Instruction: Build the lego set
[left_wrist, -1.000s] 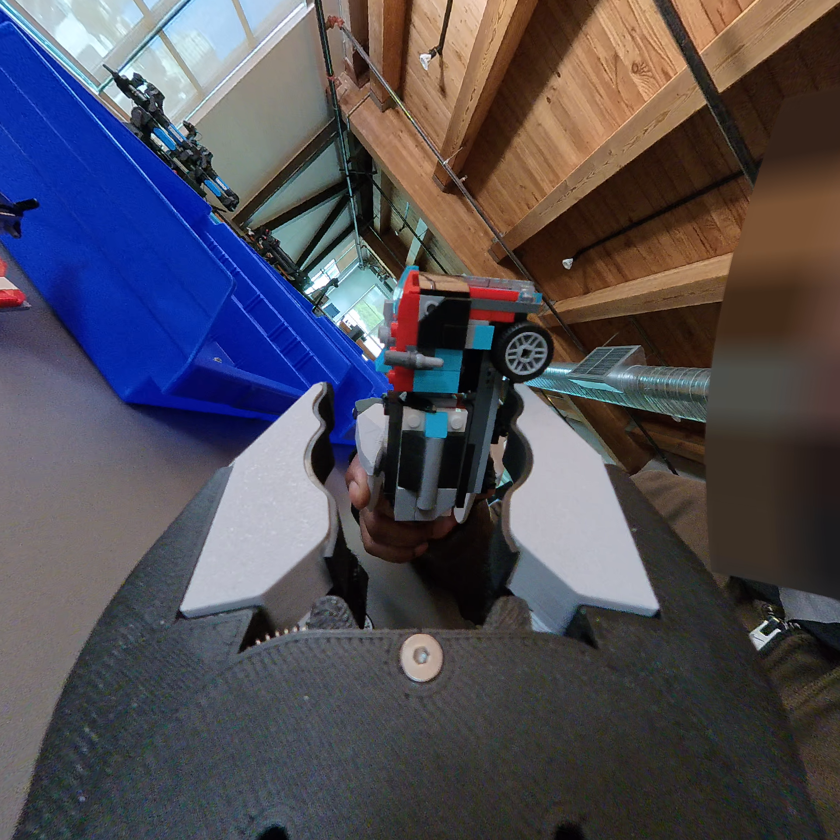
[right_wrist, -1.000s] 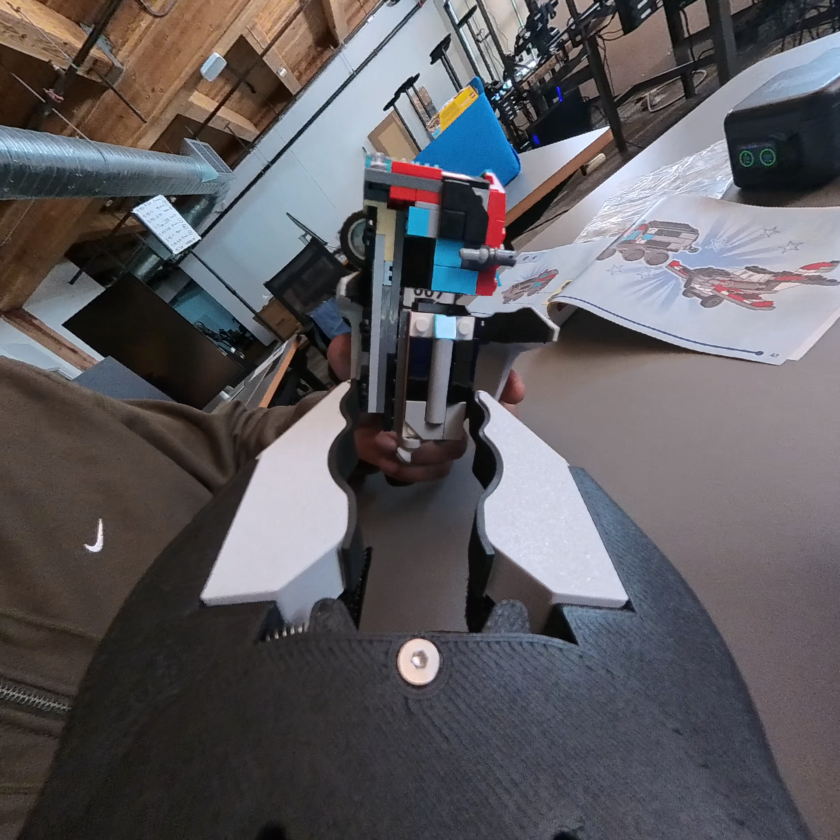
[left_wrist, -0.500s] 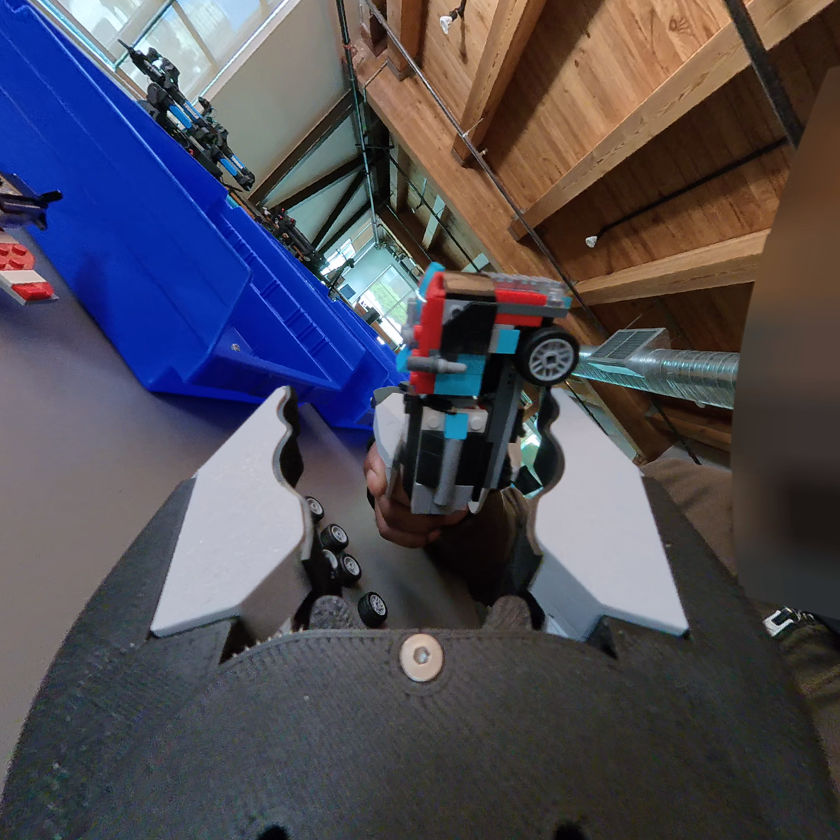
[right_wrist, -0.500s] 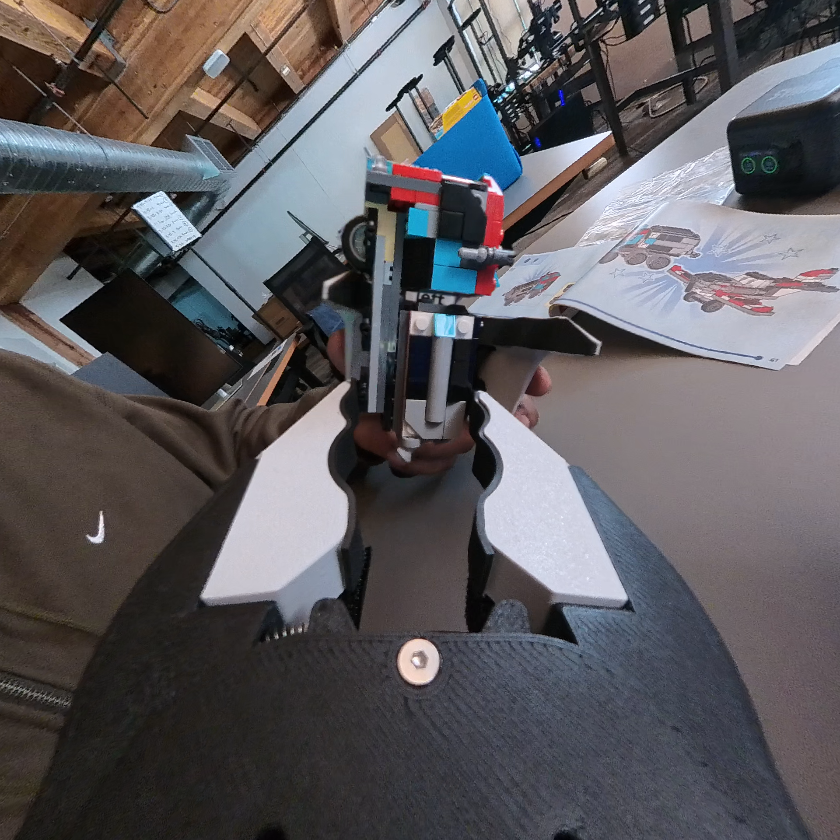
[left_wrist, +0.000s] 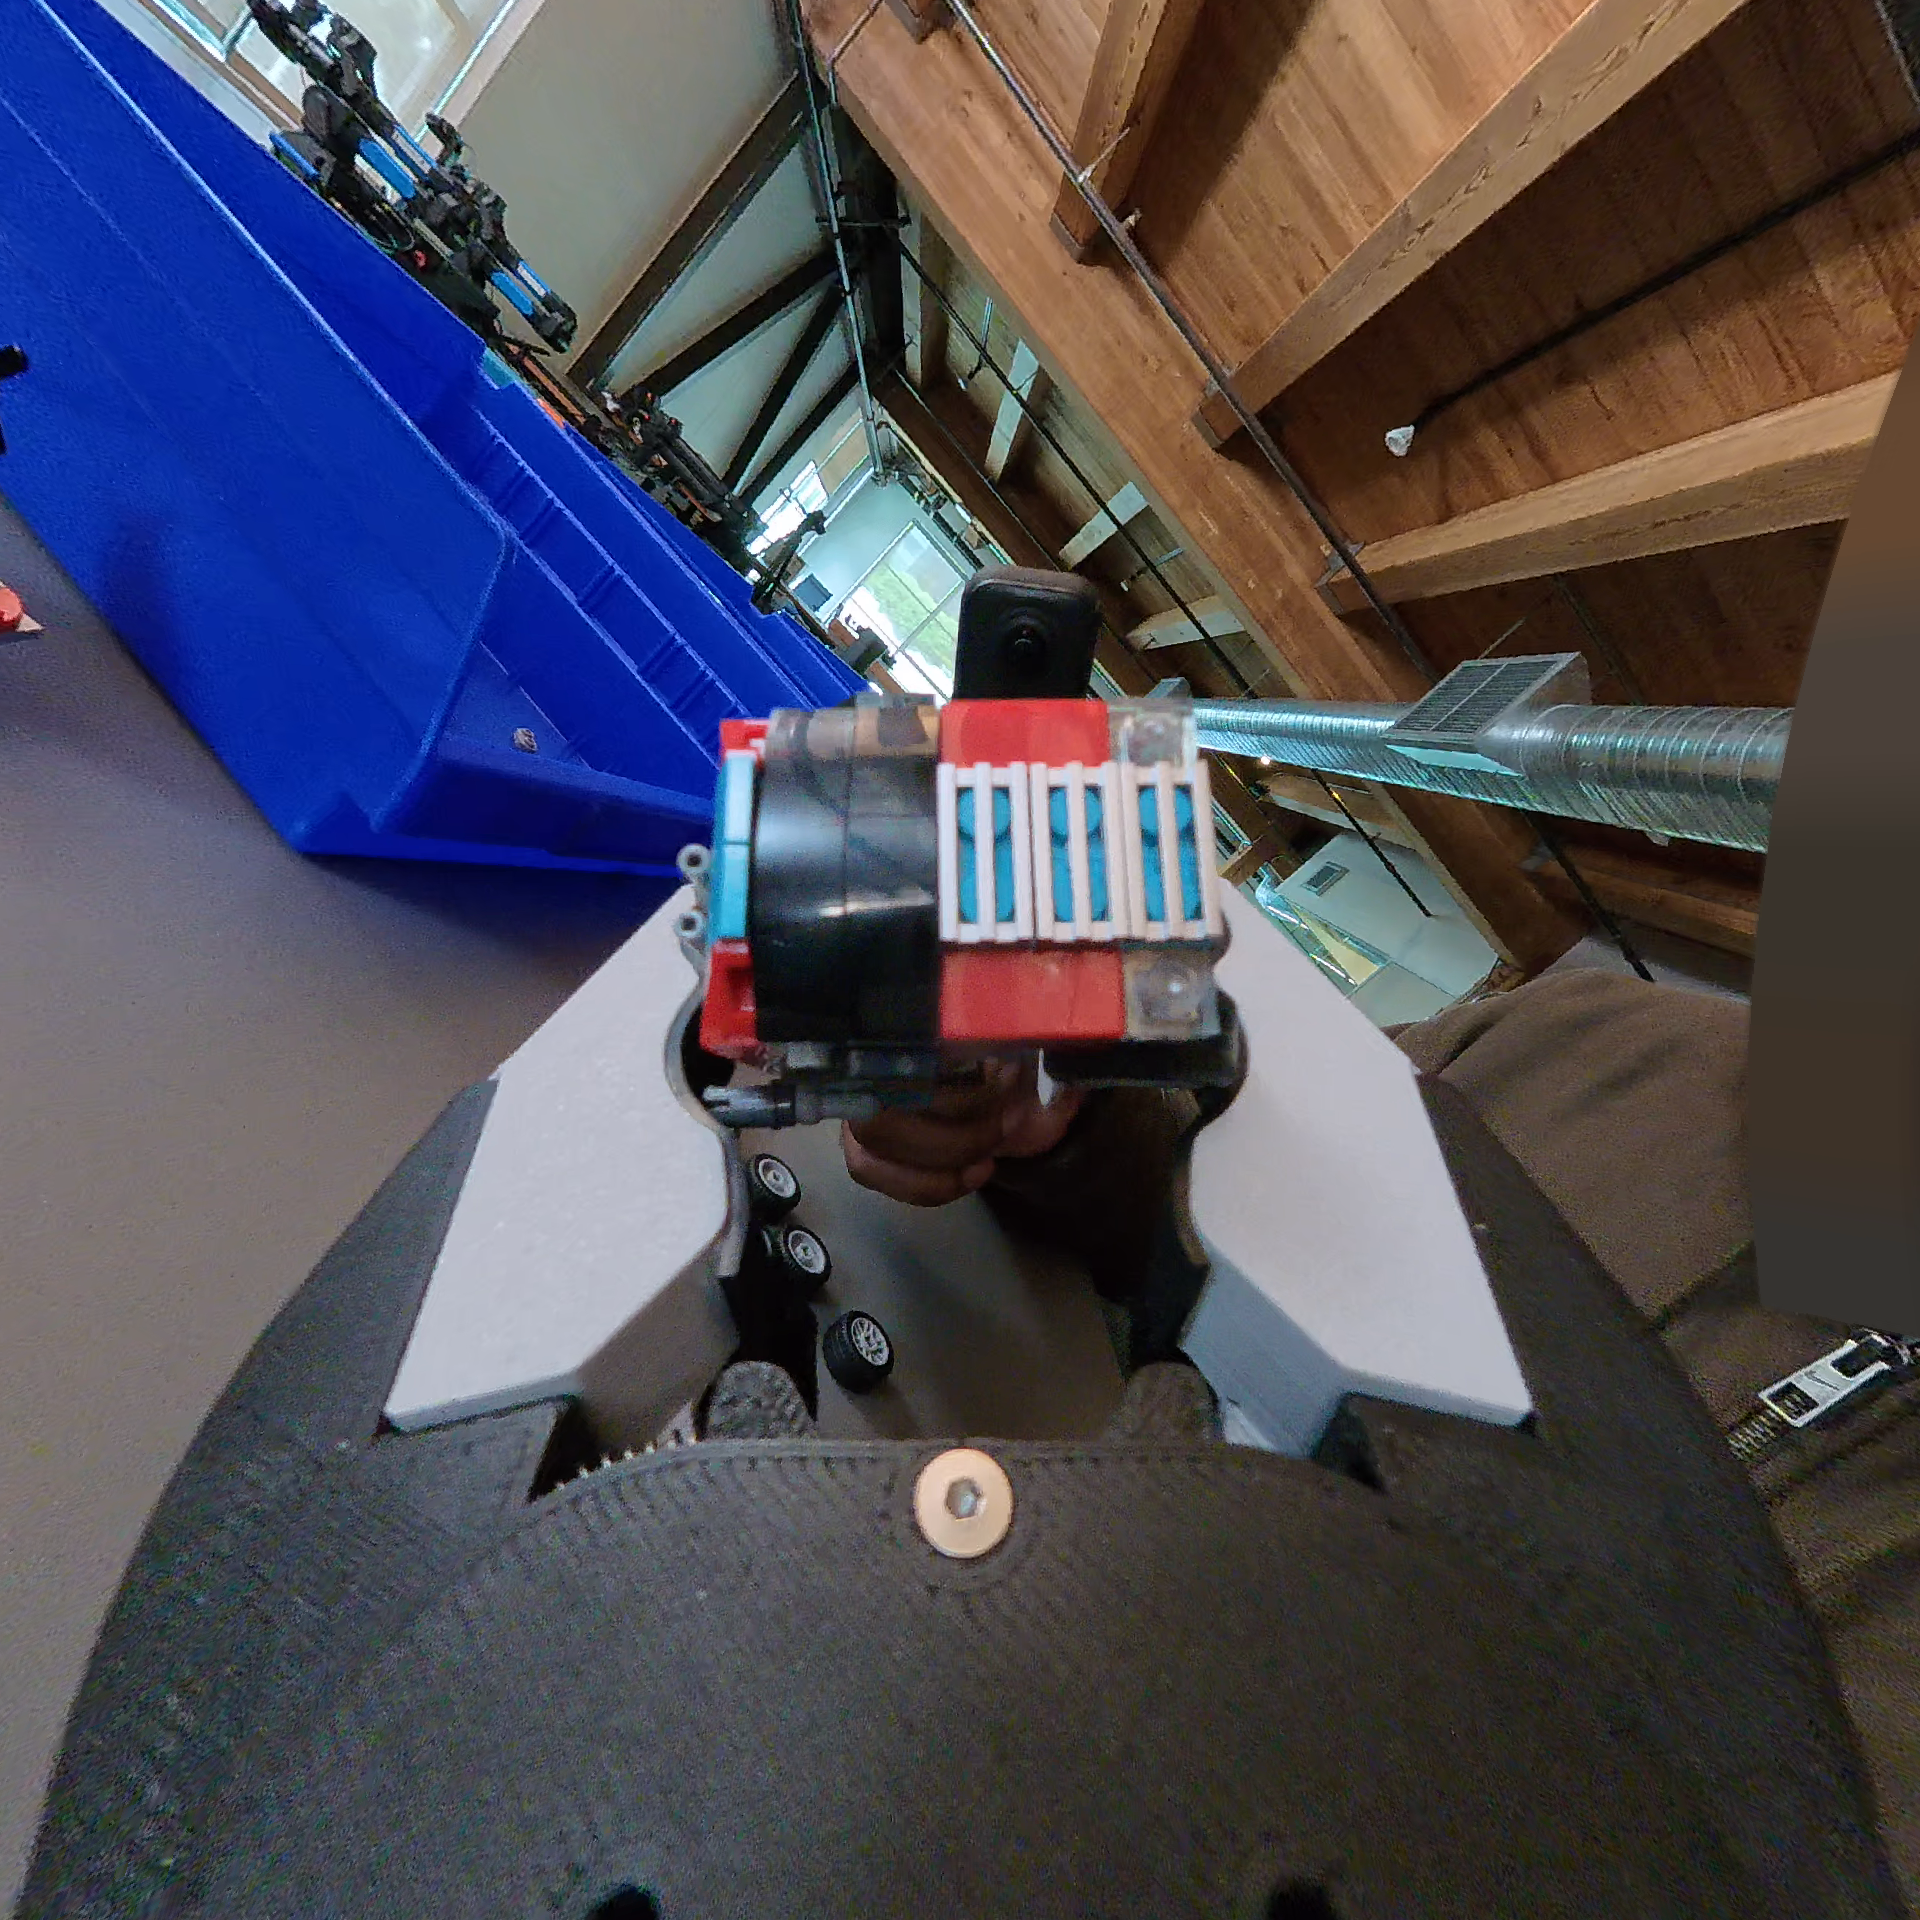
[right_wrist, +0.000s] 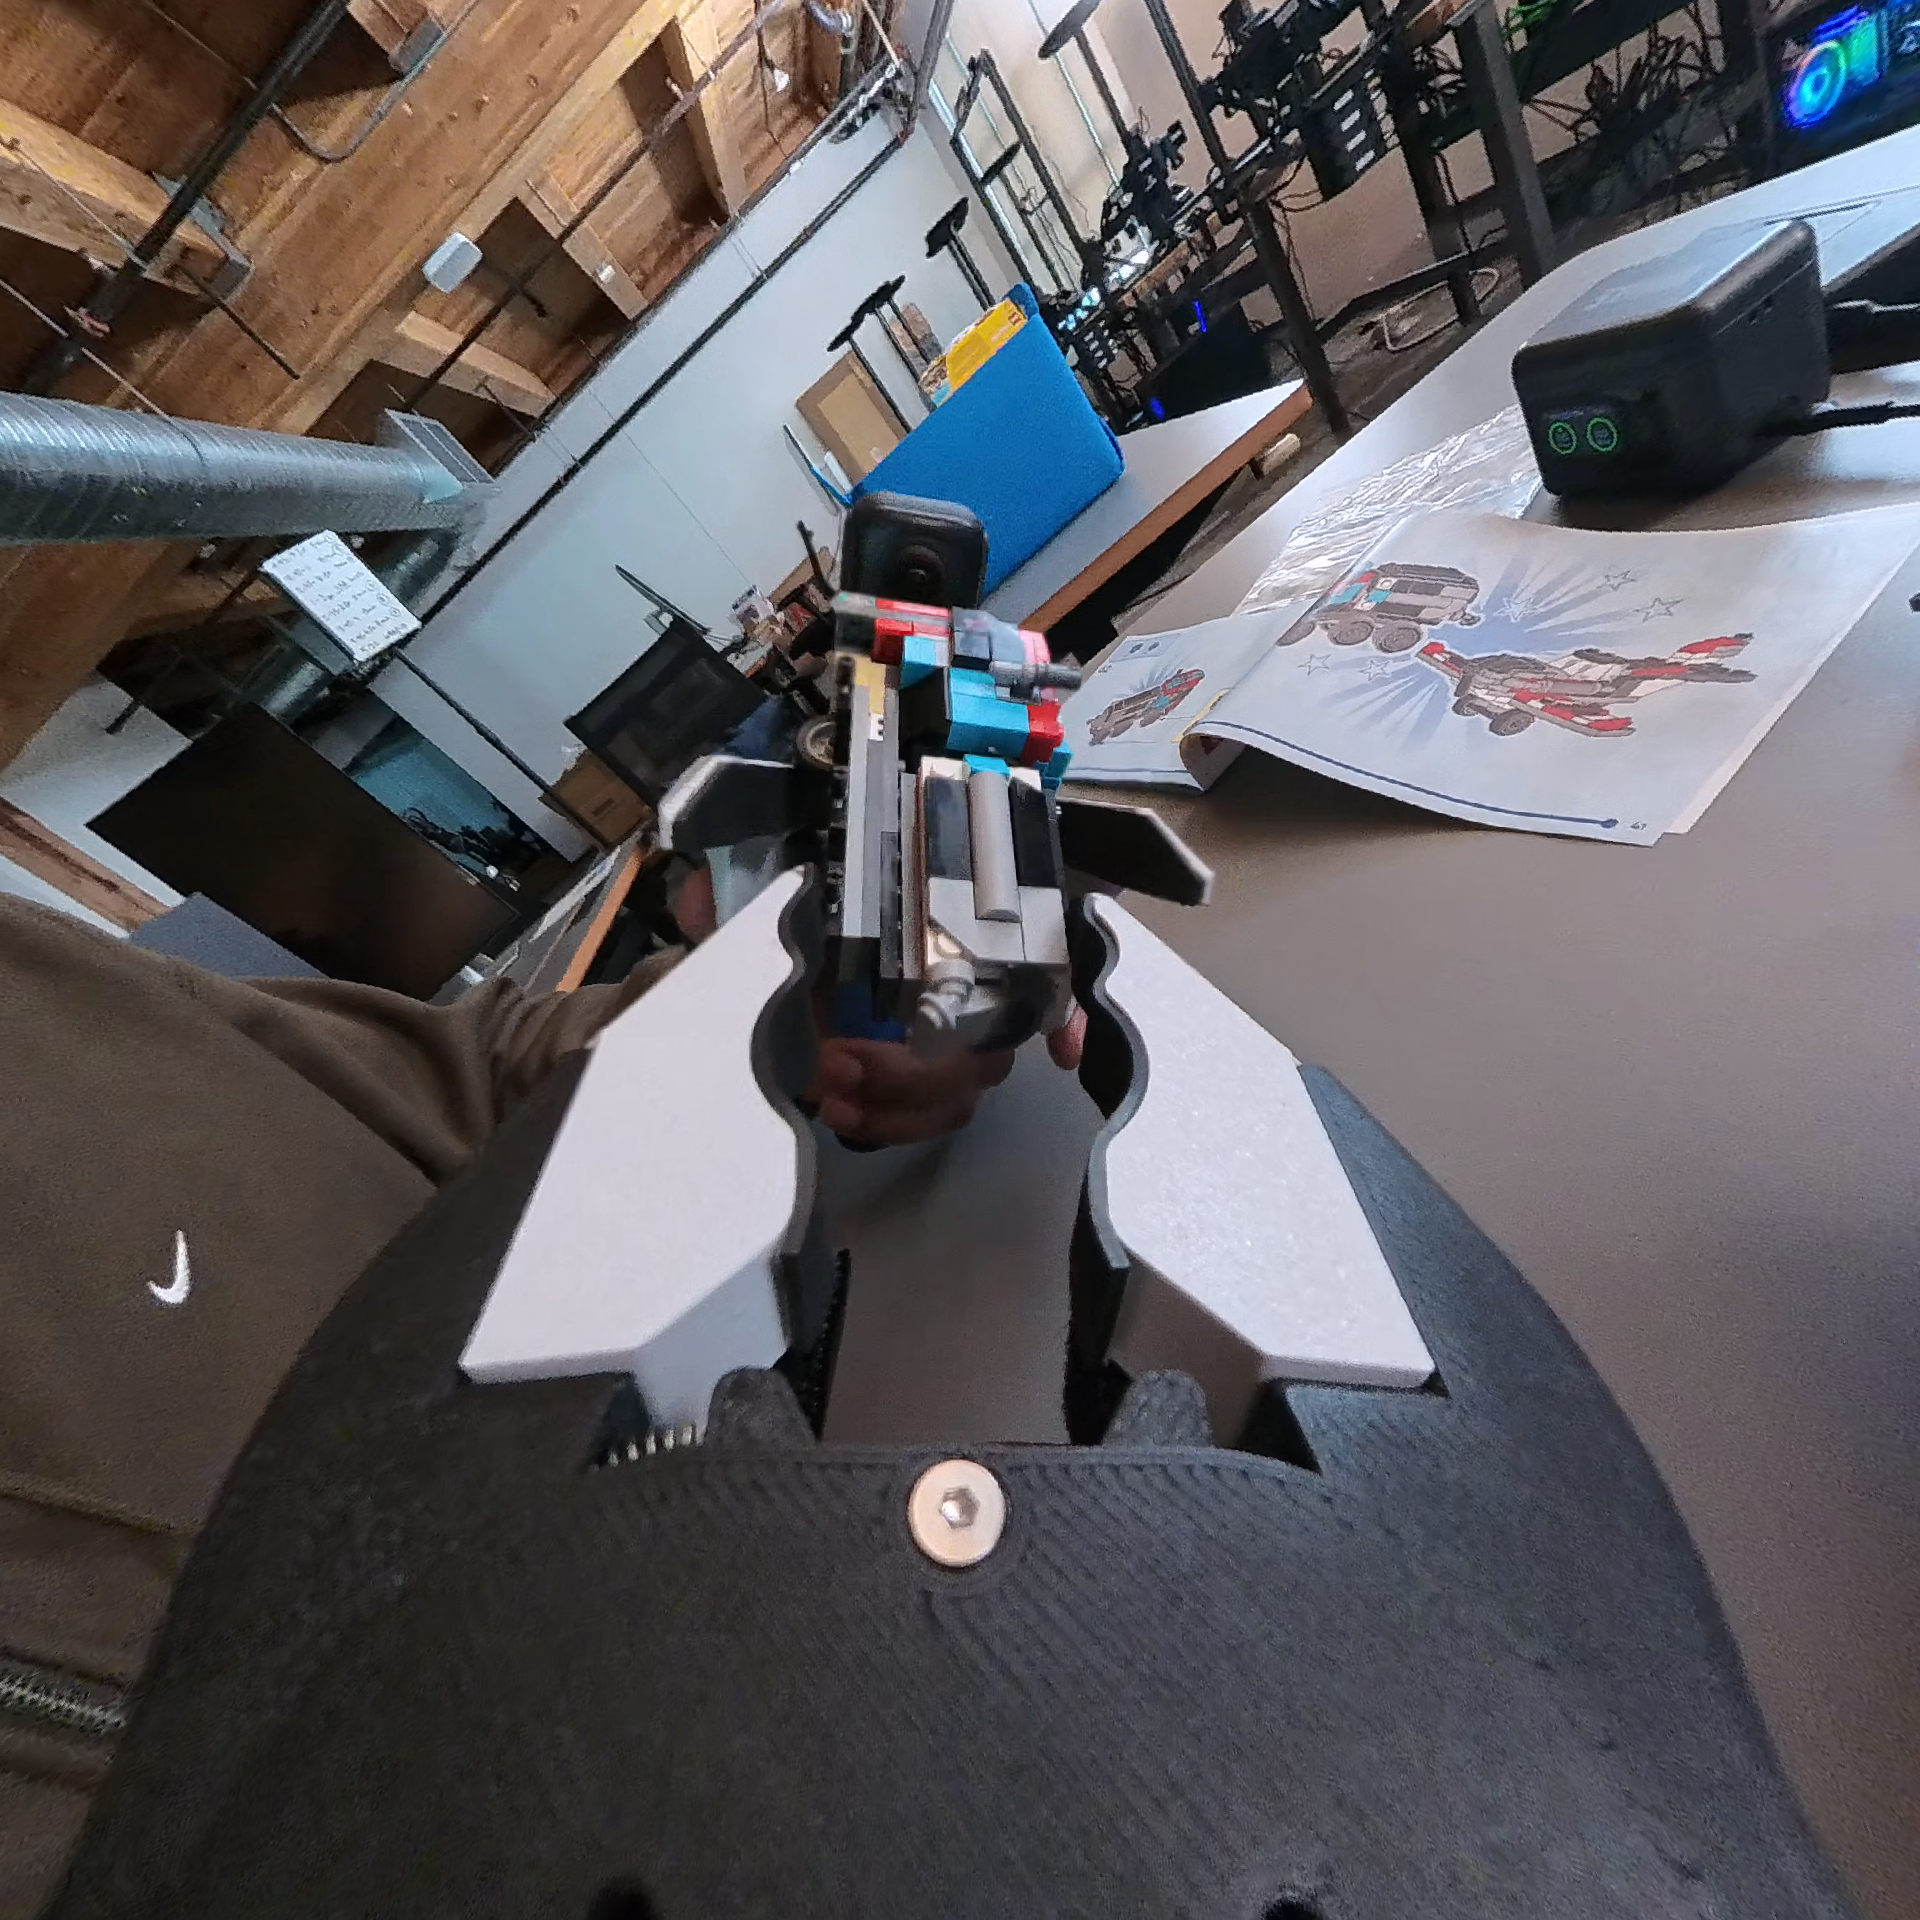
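Observation:
A toy brick truck (left_wrist: 966, 883), red, black and blue with a white grille, is held in the air between my two grippers, which face each other. My right gripper (right_wrist: 940, 935) is shut on the truck's grey rear end (right_wrist: 966, 883). My left gripper (left_wrist: 961, 997) is open, and the cab sits between its fingers with its front towards this camera. I cannot see the pads pressing on it. In the right wrist view the left gripper's fingers (right_wrist: 1132, 852) flank the truck's middle on both sides.
Blue bins (left_wrist: 312, 520) stand on the grey table at the left. Several small loose wheels (left_wrist: 800, 1247) lie on the table below the left gripper. An open instruction booklet (right_wrist: 1507, 675) and a black box (right_wrist: 1673, 364) lie at the right. The person's sleeve (right_wrist: 208, 1143) is close by. My two grippers' fingertips are within a few centimetres of each other.
My left gripper opened wider, moved forward around the truck's cab and has begun to narrow again. The truck now fills its view front-on. My right gripper has kept its hold on the rear end.

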